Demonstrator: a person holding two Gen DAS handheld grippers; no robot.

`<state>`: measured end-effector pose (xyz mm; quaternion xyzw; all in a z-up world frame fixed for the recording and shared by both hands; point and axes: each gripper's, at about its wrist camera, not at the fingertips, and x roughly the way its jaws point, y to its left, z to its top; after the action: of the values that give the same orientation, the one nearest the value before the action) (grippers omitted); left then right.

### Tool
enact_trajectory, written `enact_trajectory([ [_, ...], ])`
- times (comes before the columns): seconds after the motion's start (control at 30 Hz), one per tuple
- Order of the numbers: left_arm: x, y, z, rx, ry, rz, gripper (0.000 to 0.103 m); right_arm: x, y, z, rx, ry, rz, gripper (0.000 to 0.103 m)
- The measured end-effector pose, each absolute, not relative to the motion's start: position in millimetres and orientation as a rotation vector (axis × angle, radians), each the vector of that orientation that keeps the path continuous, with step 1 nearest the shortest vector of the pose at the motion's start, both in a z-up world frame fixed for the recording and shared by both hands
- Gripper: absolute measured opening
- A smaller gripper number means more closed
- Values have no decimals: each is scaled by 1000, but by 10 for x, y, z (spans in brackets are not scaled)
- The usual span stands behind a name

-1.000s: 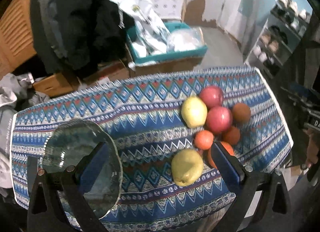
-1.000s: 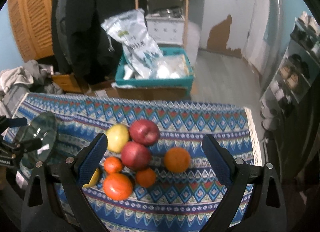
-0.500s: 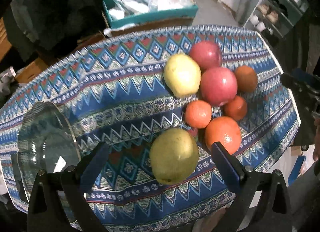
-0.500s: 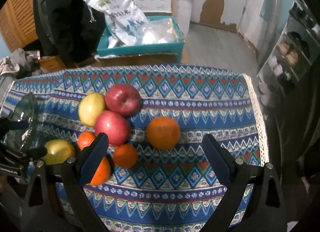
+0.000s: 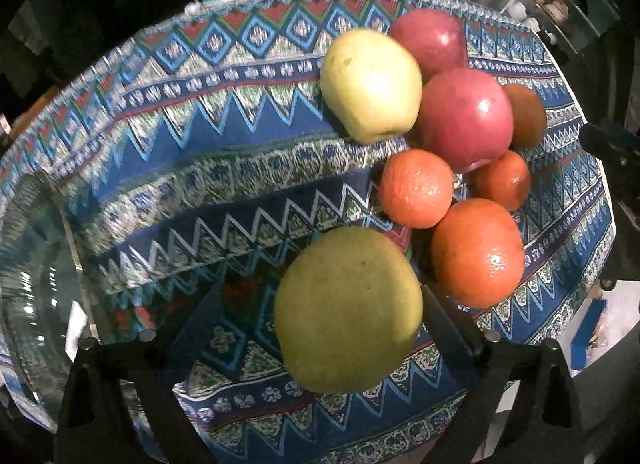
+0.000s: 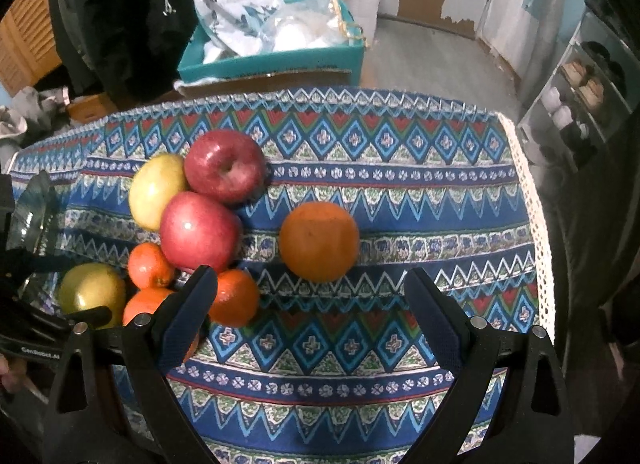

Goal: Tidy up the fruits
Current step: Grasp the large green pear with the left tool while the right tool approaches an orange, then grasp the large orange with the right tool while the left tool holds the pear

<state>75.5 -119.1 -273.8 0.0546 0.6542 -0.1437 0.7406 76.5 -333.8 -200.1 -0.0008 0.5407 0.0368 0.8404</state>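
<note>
Jaws on the left gripper are closing around the greenish pear, one either side, not yet visibly pressing. It sits on the patterned worktop, directly beneath the gripper, with the glass bowl off to its left and the orange just right.

Over to the right wrist view: right gripper jaws stand wide apart, holding nothing. A lone orange lies just ahead of them, centred, clear of the apple cluster.
</note>
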Motion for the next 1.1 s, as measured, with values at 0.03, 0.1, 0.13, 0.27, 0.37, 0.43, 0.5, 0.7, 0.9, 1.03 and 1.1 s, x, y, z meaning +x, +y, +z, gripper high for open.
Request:
enact_trajectory([
  [0.03,756,-1190,-2778,103,1450,-327,91,781,-3351,-2035,0,1151,74,95],
  [0.1,745,-1214,-2789,111,1435,-338,88,798,-3374,-2081,0,1162,66,95],
  [0.13,734,-1226,-2800,112,1439,-348,81,805,-3383,-2096,1,1165,63,95],
  [0.27,691,-1309,-2822,118,1440,-383,69,853,-3444,-2181,6,1185,49,95],
  [0.37,677,-1300,-2830,116,1423,-381,69,910,-3465,-2257,3,1199,43,95],
  [0.43,720,-1286,-2845,111,1420,-376,68,961,-3477,-2304,0,1205,45,95],
  [0.5,770,-1239,-2814,112,1408,-363,68,1020,-3469,-2345,-8,1213,47,95],
  [0.7,1014,-1064,-2709,72,1381,-333,68,1252,-3443,-2537,-15,1243,63,93],
  [0.9,1136,-910,-2672,37,1356,-312,68,1413,-3390,-2781,-1,1303,93,81],
  [1.03,1223,-864,-2628,35,1346,-311,68,1466,-3341,-2875,2,1318,117,68],
  [1.1,1221,-864,-2613,35,1340,-314,68,1486,-3276,-2883,-23,1306,113,66],
])
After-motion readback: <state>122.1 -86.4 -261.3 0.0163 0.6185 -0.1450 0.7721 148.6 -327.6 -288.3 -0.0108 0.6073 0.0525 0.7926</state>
